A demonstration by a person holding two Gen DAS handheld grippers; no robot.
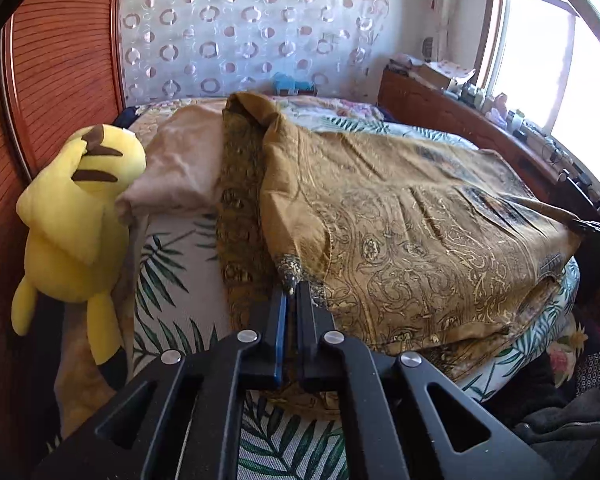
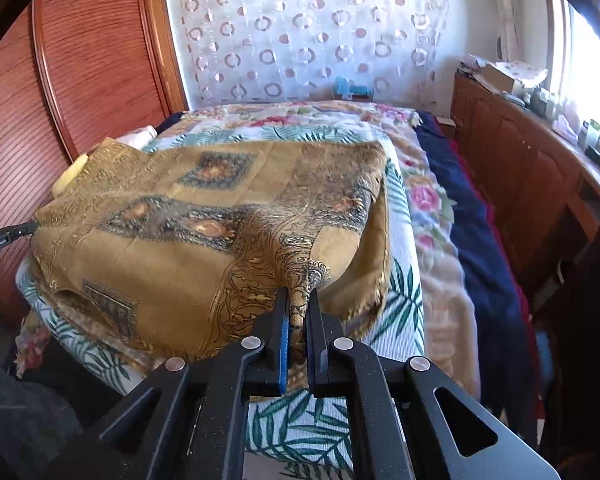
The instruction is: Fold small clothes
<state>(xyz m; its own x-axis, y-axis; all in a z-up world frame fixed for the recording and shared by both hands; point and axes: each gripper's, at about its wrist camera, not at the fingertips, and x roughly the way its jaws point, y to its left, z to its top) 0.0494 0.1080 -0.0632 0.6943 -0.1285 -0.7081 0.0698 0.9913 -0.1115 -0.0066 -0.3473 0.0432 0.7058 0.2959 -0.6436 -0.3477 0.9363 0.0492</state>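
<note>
A mustard-gold patterned garment lies spread over the bed; in the right wrist view it shows dark ornamental panels. My left gripper is shut on a pinched corner of this garment at its left near edge, lifting a ridge of cloth. My right gripper is shut on another pinched fold of the same garment at its right near edge. The left gripper's tip also shows at the far left of the right wrist view, and the right gripper's at the right edge of the left wrist view.
The bed has a palm-leaf sheet. A yellow plush toy leans on the wooden headboard, beside a beige pillow. A floral blanket and a navy cover lie to the right. A cluttered wooden cabinet stands under the window.
</note>
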